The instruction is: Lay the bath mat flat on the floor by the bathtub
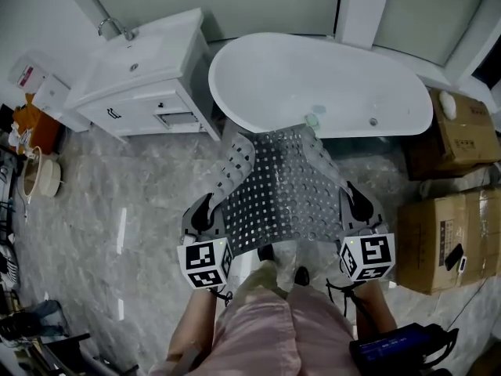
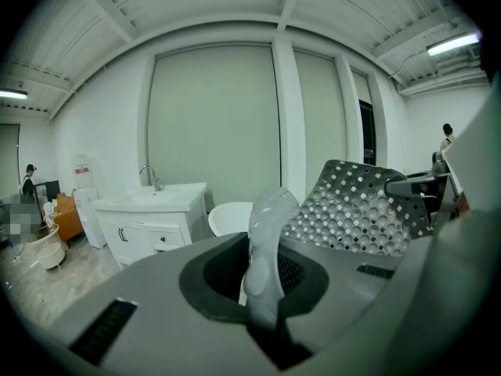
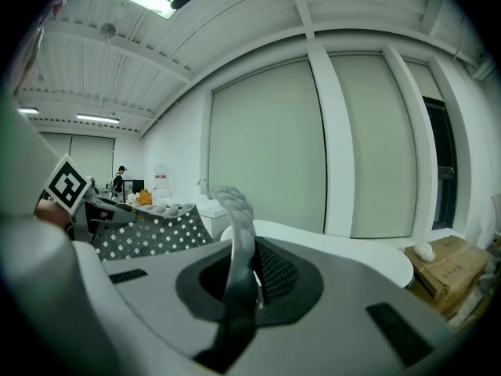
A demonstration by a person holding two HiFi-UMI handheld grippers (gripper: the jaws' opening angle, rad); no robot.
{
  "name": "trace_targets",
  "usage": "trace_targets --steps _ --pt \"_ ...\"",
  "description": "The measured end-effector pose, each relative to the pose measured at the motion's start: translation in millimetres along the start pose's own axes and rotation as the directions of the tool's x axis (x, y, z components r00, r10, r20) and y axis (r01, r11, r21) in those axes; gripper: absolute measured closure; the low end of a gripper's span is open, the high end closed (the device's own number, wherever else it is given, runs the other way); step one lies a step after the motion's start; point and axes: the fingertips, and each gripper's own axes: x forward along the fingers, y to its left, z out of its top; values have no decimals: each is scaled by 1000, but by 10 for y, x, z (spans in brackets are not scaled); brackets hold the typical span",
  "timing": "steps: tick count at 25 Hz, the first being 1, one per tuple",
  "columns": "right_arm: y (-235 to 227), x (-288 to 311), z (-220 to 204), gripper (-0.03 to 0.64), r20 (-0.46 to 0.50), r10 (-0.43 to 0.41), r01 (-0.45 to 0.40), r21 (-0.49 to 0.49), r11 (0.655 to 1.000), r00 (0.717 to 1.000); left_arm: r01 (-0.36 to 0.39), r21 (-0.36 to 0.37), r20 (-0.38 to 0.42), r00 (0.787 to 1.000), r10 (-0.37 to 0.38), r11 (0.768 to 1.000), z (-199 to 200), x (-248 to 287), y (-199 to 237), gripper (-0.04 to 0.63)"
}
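A translucent grey bath mat (image 1: pixel 282 190) full of small holes and suction cups hangs stretched between both grippers, in front of the white oval bathtub (image 1: pixel 313 81). Its far edge droops near the tub's front rim and its left side curls over. My left gripper (image 1: pixel 205 219) is shut on the mat's near left corner, whose edge (image 2: pixel 266 249) stands up between the jaws. On the near right corner my right gripper (image 1: pixel 354 210) is shut too, with the mat edge (image 3: pixel 237 249) pinched between its jaws. The mat is held up off the marble floor (image 1: pixel 133 210).
A white vanity with sink and tap (image 1: pixel 145 73) stands left of the tub. Cardboard boxes (image 1: pixel 446 233) are stacked at the right. A round basin (image 1: pixel 43 175) and clutter sit at the far left. The person's legs and shoes (image 1: pixel 278 276) are below the mat.
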Motion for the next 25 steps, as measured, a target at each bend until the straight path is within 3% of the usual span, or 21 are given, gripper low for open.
trace_targets --steps 12,20,25 --pt "275 569 442 588 76 -62 62 8 998 995 25 34 78 997 -27 999 480 411 681 555" --pt "310 744 596 588 137 -120 117 32 993 983 50 87 136 989 -61 995 745 618 889 555" --pt "278 815 691 588 154 -152 148 41 988 976 60 78 152 986 -71 995 836 756 995 555"
